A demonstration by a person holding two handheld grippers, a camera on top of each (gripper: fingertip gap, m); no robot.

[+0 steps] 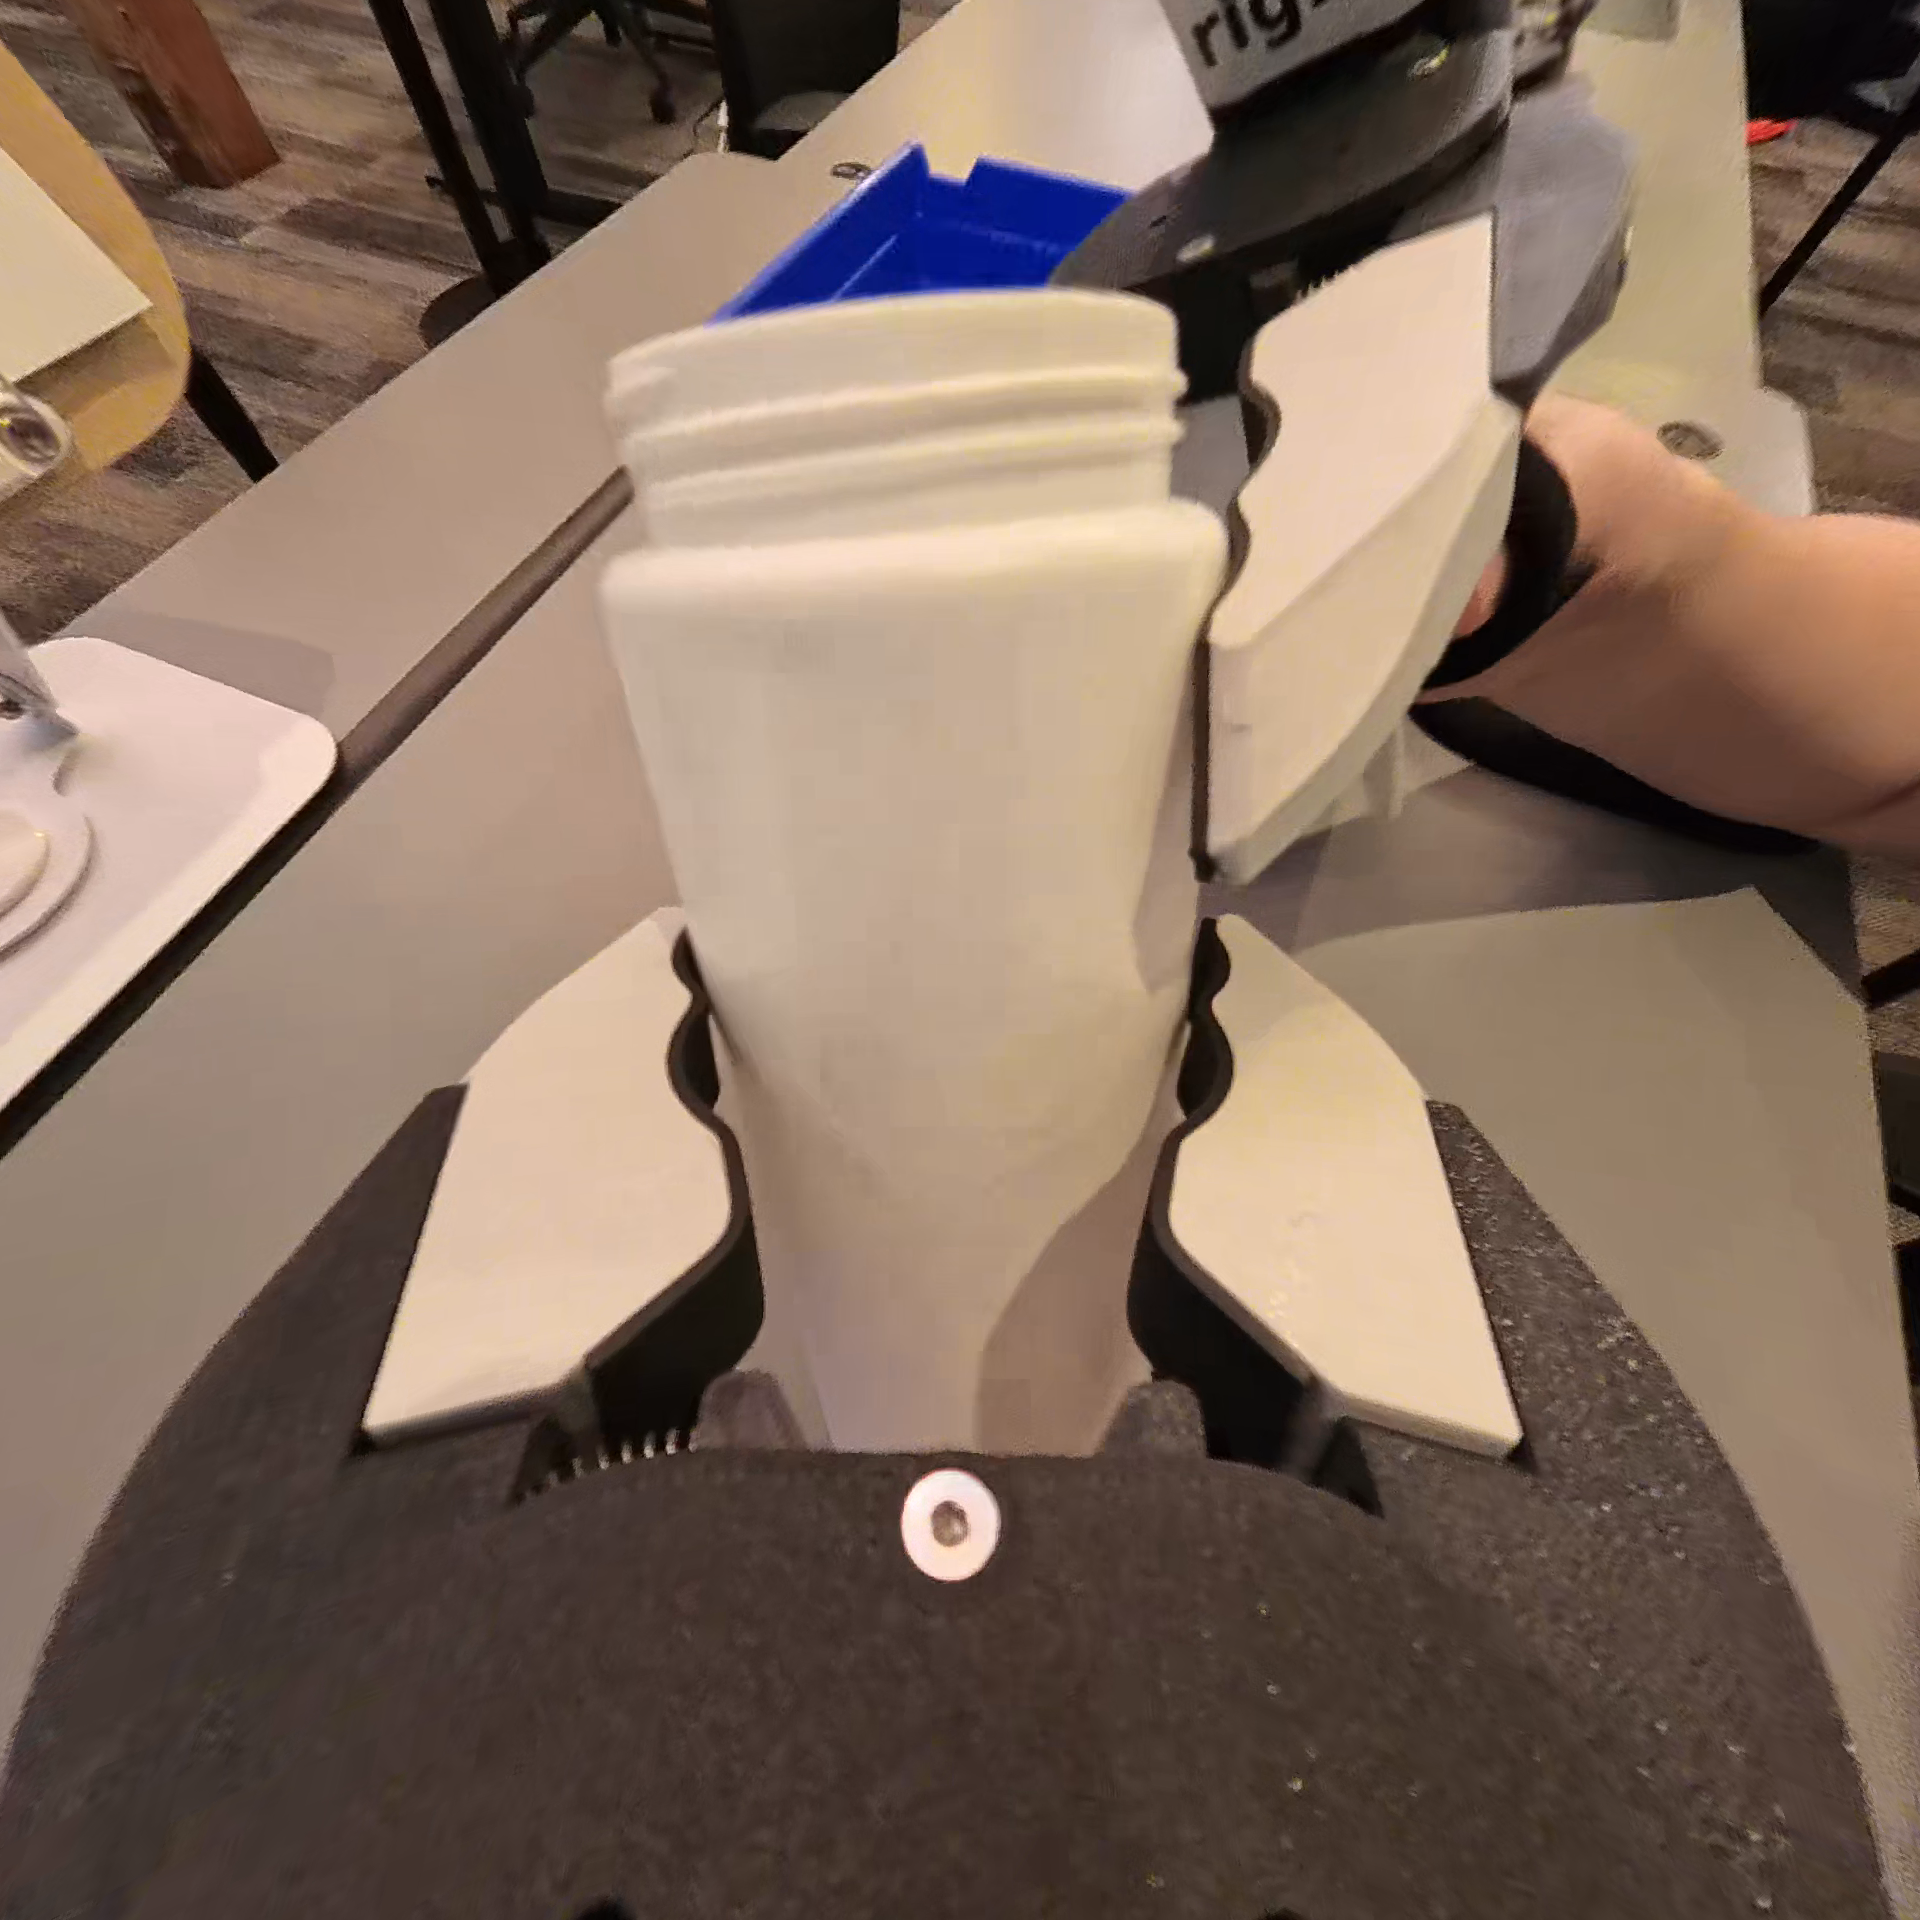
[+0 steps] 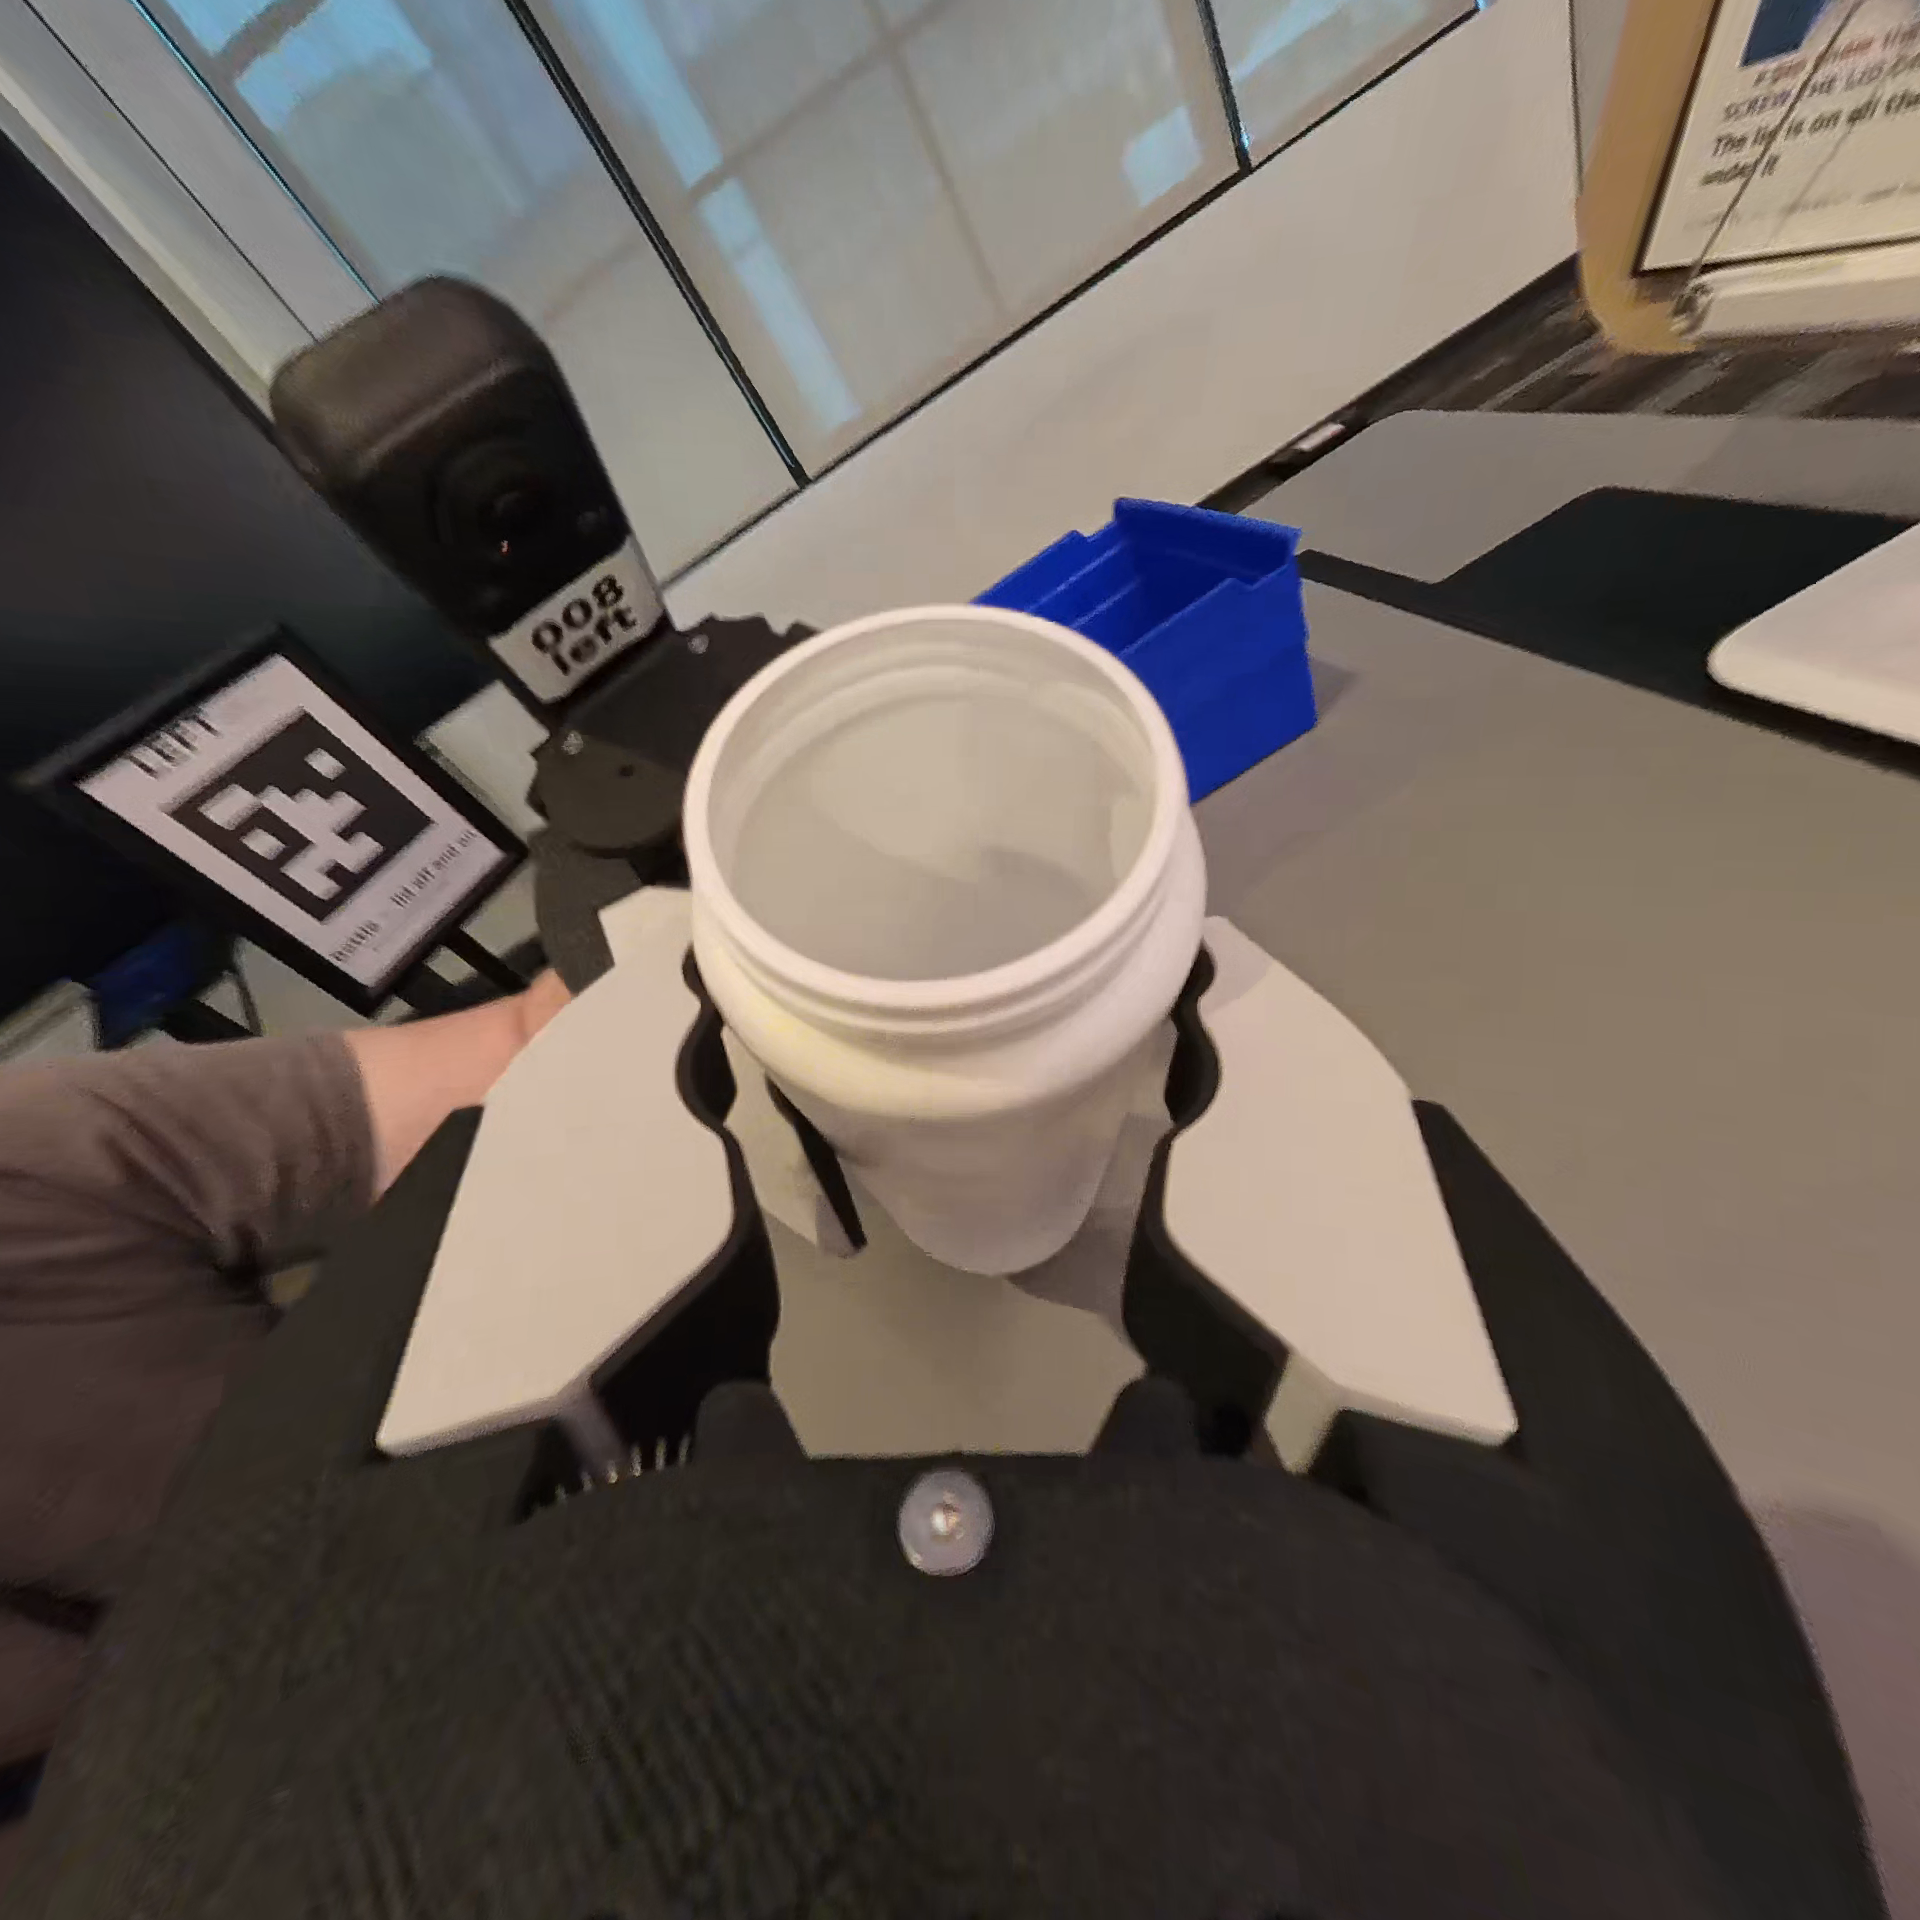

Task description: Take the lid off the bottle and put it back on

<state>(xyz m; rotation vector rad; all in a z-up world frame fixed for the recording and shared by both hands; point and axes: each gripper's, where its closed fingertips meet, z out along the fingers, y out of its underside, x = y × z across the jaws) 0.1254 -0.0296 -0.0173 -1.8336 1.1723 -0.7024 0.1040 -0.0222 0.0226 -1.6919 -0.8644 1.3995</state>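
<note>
While clamped low in the left gripper [image 1: 940,1049] jaws, lidless white bottle [image 1: 904,748] upright above grey desk [image 1: 312,935], right gripper [image 2: 948,1049] jaws parted around its neck.

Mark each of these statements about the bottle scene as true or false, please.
1. The white bottle has its lid on. False: its threaded neck is bare and the mouth is open.
2. The left tongs grip the bottle's lower body. True.
3. A blue bin stands on the table behind the bottle. True.
4. The bottle is full of liquid. False: it looks empty inside.
5. The right tongs are far from the bottle. False: their fingers flank its shoulder.
</note>
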